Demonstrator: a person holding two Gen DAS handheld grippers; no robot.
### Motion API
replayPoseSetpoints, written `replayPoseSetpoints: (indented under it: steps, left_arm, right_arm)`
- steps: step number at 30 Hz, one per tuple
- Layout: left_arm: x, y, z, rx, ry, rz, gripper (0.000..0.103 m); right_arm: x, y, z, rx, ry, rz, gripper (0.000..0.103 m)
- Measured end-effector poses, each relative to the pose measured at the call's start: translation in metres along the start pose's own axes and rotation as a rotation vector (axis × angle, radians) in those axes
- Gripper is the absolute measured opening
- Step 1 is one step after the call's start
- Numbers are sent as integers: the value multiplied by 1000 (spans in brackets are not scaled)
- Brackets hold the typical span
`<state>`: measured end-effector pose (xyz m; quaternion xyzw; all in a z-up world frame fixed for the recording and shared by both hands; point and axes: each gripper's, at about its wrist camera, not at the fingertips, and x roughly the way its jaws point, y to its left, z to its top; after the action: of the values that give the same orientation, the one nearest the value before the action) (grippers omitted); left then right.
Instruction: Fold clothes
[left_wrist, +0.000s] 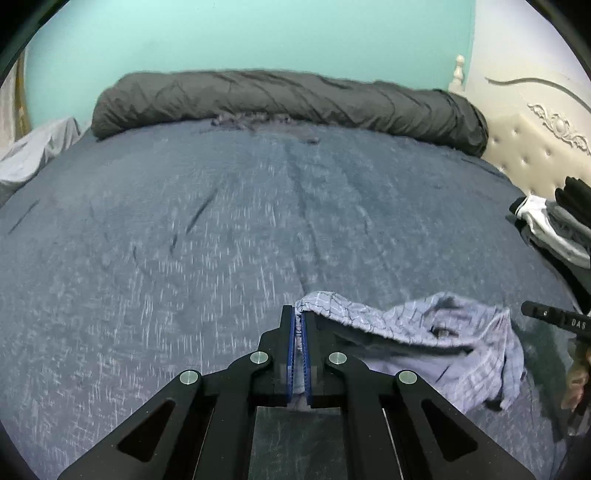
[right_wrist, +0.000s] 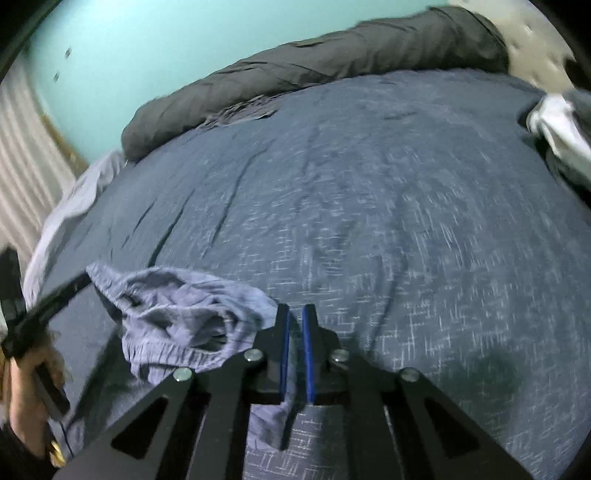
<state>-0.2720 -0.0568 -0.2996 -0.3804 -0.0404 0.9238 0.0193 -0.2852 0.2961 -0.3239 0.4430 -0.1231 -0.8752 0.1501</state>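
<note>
A light blue checked garment (left_wrist: 443, 332), crumpled with an elastic waistband, hangs between the two grippers just above the dark blue bedspread (left_wrist: 240, 221). My left gripper (left_wrist: 298, 314) is shut on one edge of it. My right gripper (right_wrist: 295, 314) is shut on the other end of the garment (right_wrist: 184, 314), with cloth hanging below the jaws. In the left wrist view the right gripper shows at the right edge (left_wrist: 554, 317). In the right wrist view the left gripper and the hand holding it show at the far left (right_wrist: 44, 314).
A rolled dark grey duvet (left_wrist: 288, 99) lies along the far edge of the bed against a turquoise wall. A pile of black, white and grey clothes (left_wrist: 554, 229) sits at the right by the cream headboard (left_wrist: 535, 129). A pale sheet (left_wrist: 33, 155) lies at the left edge.
</note>
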Motion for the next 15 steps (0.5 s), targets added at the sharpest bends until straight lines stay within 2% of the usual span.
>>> replayPoseSetpoints:
  steps: [3, 5, 6, 7, 8, 9, 11, 15]
  left_arm:
    - [1, 7, -3, -13, 14, 3, 6]
    - [2, 12, -5, -21, 23, 4, 7]
    - [2, 14, -6, -25, 26, 6, 14]
    - [1, 15, -6, -26, 22, 12, 22]
    - [0, 16, -5, -28, 19, 18, 25]
    - [0, 17, -5, -29, 16, 23, 32]
    - [-1, 19, -5, -28, 16, 32, 38]
    - [-2, 25, -11, -33, 34, 38, 40]
  right_arm:
    - [8, 3, 0, 11, 26, 39, 7]
    - [12, 13, 2, -15, 36, 69, 14]
    - [12, 19, 2, -32, 34, 75, 18]
    - [12, 24, 3, -49, 32, 81, 26]
    - [12, 28, 3, -60, 29, 92, 34]
    - [12, 30, 3, -67, 26, 106, 37]
    - [13, 37, 3, -89, 24, 121, 39]
    - [19, 55, -1, -173, 34, 80, 39]
